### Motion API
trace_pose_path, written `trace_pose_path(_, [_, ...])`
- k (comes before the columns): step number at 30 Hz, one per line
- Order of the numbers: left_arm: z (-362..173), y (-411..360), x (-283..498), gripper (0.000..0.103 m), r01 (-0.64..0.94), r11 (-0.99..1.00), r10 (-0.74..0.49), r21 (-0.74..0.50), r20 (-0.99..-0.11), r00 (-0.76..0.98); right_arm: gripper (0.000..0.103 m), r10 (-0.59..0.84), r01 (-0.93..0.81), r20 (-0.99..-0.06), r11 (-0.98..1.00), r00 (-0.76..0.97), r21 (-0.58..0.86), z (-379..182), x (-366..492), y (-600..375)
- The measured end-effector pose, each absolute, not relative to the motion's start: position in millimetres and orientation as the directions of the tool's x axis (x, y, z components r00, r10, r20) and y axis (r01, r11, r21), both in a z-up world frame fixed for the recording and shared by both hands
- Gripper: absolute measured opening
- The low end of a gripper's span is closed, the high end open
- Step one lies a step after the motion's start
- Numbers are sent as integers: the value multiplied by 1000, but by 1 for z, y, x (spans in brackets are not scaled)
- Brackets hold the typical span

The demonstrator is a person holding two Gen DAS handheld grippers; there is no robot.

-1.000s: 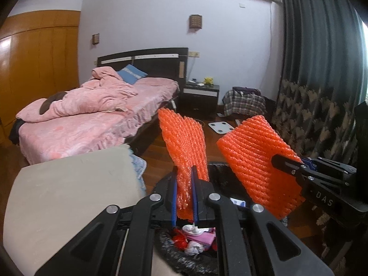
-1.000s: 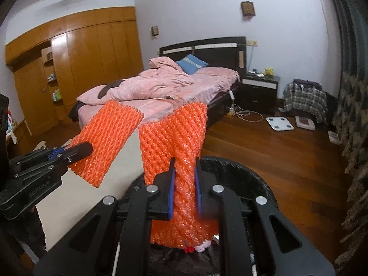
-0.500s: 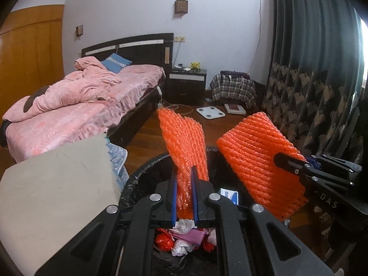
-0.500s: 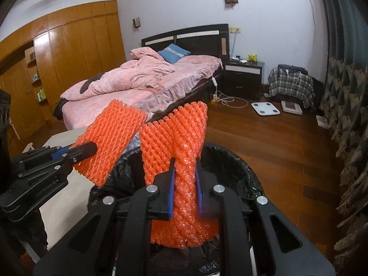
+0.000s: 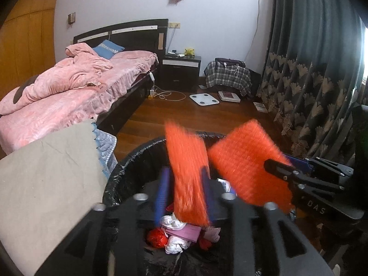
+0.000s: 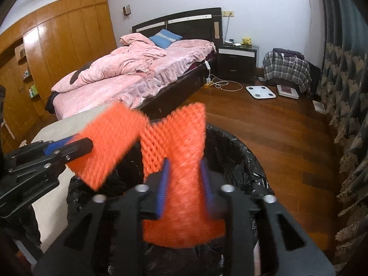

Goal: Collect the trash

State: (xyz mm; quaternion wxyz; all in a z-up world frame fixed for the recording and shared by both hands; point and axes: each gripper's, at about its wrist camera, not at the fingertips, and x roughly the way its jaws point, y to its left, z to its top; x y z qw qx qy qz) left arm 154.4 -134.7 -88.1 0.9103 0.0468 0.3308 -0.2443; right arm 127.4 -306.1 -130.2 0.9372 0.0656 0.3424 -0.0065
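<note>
Two orange foam nets hang over a bin lined with a black bag. One net sits blurred between the blue pads of my left gripper, whose jaws are opening; a gap shows beside the left pad. The other net stands between the pads of my right gripper, also opening and blurred. Each view shows the other gripper from the side: the right gripper with its net, the left gripper with its net. Crumpled trash lies in the bin.
A beige-covered surface borders the bin on the left. Behind it stands a bed with pink bedding. Wooden floor with a white scale runs to the right, and dark curtains hang along the right side.
Both grippers have sunk toward the bin, which now fills more of each view. Their jaws have parted from a tight pinch, and both orange nets are blurred and slipping downward.
</note>
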Motion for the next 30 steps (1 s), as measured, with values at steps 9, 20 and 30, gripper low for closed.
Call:
trace_pose_path(9, [-76, -116, 150, 76, 428, 901, -378, -66, -602, 704, 77, 13, 71, -629, 992, 777, 108, -120, 118, -307])
trace_pose_path(20, [-32, -80, 129, 97, 360, 932, -326, -48, -547, 771, 98, 90, -24, -552, 992, 829, 126, -66, 97, -287])
trace_pose_path(30, [2, -54, 95, 97, 321, 946, -296, -40, -507, 809, 98, 156, -106, -520, 987, 840, 125, -16, 81, -257])
